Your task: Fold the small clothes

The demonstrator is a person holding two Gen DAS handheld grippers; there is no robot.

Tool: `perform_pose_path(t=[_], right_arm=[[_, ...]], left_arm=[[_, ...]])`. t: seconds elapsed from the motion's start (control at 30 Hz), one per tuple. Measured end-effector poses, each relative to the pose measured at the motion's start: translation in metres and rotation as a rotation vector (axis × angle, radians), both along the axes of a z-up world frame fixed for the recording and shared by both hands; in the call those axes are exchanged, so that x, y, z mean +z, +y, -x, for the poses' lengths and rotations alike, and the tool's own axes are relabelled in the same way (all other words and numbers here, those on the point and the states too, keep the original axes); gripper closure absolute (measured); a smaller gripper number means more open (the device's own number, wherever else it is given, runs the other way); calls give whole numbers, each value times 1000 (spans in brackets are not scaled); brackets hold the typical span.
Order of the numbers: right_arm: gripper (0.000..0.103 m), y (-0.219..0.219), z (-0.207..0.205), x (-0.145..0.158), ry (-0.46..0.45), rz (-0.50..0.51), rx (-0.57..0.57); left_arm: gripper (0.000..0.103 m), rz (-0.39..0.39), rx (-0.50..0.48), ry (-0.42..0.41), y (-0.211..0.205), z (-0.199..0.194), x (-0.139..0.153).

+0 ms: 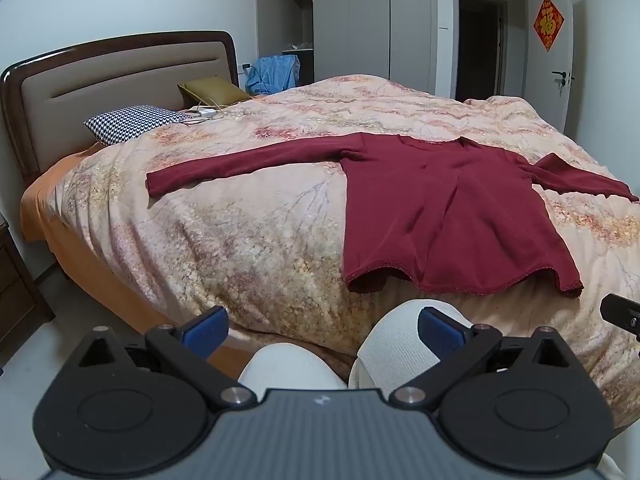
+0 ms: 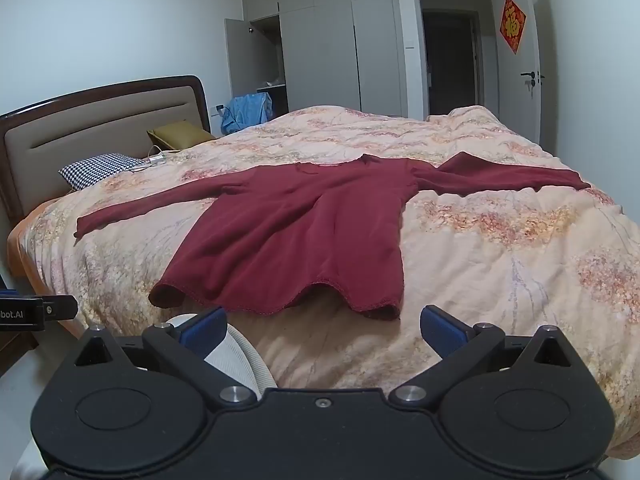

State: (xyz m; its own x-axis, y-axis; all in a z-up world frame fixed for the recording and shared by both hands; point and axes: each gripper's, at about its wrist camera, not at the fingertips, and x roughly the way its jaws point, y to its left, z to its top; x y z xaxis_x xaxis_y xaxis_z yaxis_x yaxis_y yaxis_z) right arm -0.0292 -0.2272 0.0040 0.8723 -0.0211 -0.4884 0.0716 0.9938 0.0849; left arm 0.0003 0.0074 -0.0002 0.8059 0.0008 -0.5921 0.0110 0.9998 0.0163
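Note:
A dark red long-sleeved top (image 1: pixel 448 208) lies spread flat on the flowered quilt (image 1: pixel 260 232), both sleeves stretched out sideways and its hem toward me. It also shows in the right wrist view (image 2: pixel 296 232). My left gripper (image 1: pixel 322 330) is open and empty, held back from the bed's near edge, left of the hem. My right gripper (image 2: pixel 322 330) is open and empty, just short of the hem's right corner. The person's white-clad knees (image 1: pixel 400 344) show between the left fingers.
A checked pillow (image 1: pixel 132 122), an olive cushion (image 1: pixel 212 90) and a charger with cable (image 1: pixel 204 114) lie by the headboard (image 1: pixel 120 80). A blue garment (image 1: pixel 274 72) sits beyond the bed by the wardrobe (image 1: pixel 352 20). A dark nightstand (image 1: pixel 16 280) stands at left.

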Motion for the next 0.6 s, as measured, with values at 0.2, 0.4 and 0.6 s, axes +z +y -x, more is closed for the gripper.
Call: perform_pose_path(t=[0.2,0.4,0.6], right_arm=[[0,4,1,-2,1,0,3],[0,3,1,0,4,-2,2],[0,4,2,-3,7,-4,0]], left_arm=[[0,-7,0,-1,-5,0,0],[0,-10,0,4,-6,-1,-2],[0,-14,-2,8,-6,-2,-3]])
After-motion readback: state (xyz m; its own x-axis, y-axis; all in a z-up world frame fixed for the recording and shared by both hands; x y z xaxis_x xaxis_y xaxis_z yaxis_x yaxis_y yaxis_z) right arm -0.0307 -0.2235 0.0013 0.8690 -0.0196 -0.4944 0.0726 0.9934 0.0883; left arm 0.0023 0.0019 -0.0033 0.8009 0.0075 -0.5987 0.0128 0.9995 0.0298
